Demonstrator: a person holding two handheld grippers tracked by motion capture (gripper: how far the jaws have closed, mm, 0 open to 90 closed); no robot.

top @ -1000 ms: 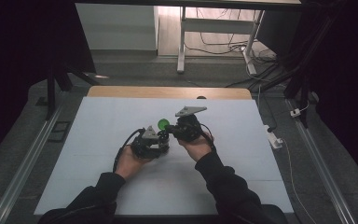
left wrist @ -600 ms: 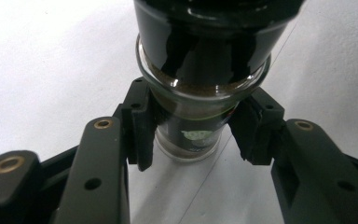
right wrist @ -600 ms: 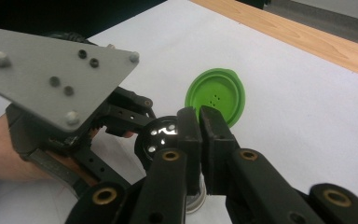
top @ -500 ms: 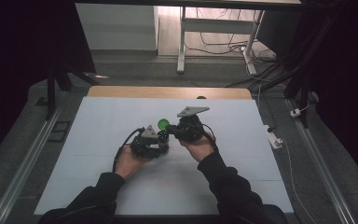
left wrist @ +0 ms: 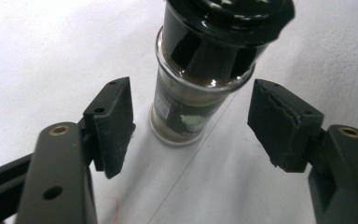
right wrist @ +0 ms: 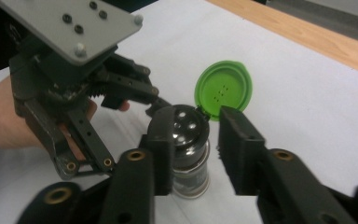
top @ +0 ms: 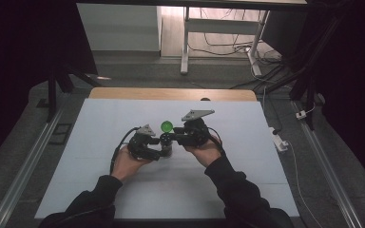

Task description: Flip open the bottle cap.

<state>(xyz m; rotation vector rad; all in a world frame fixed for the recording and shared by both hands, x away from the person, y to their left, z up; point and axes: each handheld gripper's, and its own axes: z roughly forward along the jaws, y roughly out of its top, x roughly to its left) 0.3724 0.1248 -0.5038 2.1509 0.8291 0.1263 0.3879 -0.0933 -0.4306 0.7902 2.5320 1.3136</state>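
My fingers [left wrist: 116, 123] have just been opening on both grippers, pads apart around the spice jar [left wrist: 191, 100] standing mid-table; its green lid [right wrist: 223, 88] is flipped open; next, I judge, back away without tipping it.

I wear dark long sleeves [top: 233, 190]. My left gripper [left wrist: 191, 126] has black jaws with brass-ringed holes; my right gripper [right wrist: 193, 140] matches. A grey three-cornered plate [right wrist: 70, 23] carries dark screws. A black cable [top: 119, 147] trails.

The spice jar [top: 166, 148] stands between both tools, its green lid [top: 167, 126] raised; white tabletop [top: 247, 166] around lies free.
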